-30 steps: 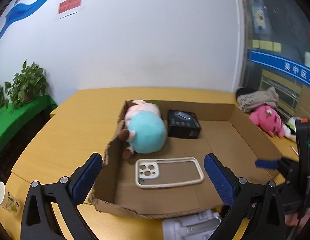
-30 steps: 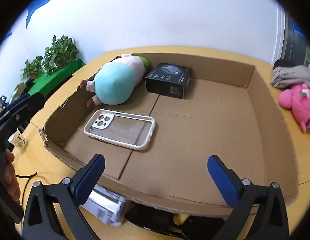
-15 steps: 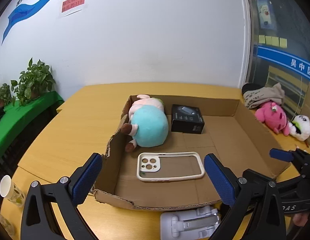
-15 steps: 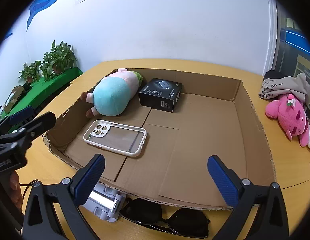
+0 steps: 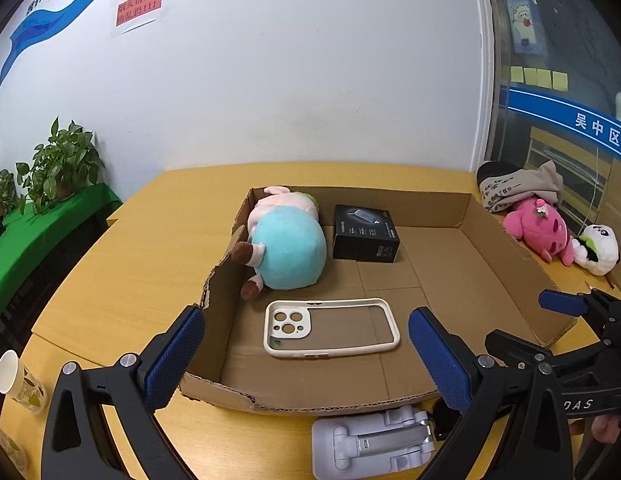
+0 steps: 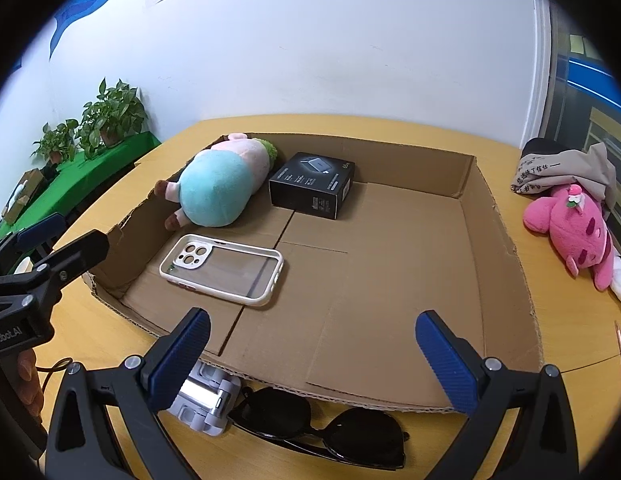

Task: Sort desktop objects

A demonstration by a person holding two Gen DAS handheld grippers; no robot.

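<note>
We have pulled both grippers back and up from the cardboard box [image 5: 506, 248], and that wider view now brings into frame what the earlier, closer look mostly hid: the sunglasses [image 6: 330, 428] at the bottom centre of the right wrist view, lying on the desk [image 5: 122, 264] just outside the box's near wall, touching the white phone stand [image 5: 374, 444] beside them. Our left gripper [image 5: 306, 356] has its fingers wide apart and empty, and our right gripper [image 6: 312, 354] the same, hovering over the near edge. Inside the box sit the blue plush toy [image 5: 288, 254] at centre left, the black carton [image 5: 366, 234] just right of it, and the phone case [image 5: 330, 328] lower centre. So three items look sorted, and we judge the stand or sunglasses come next, while the pink plush [image 6: 574, 232] waits at far right.
</note>
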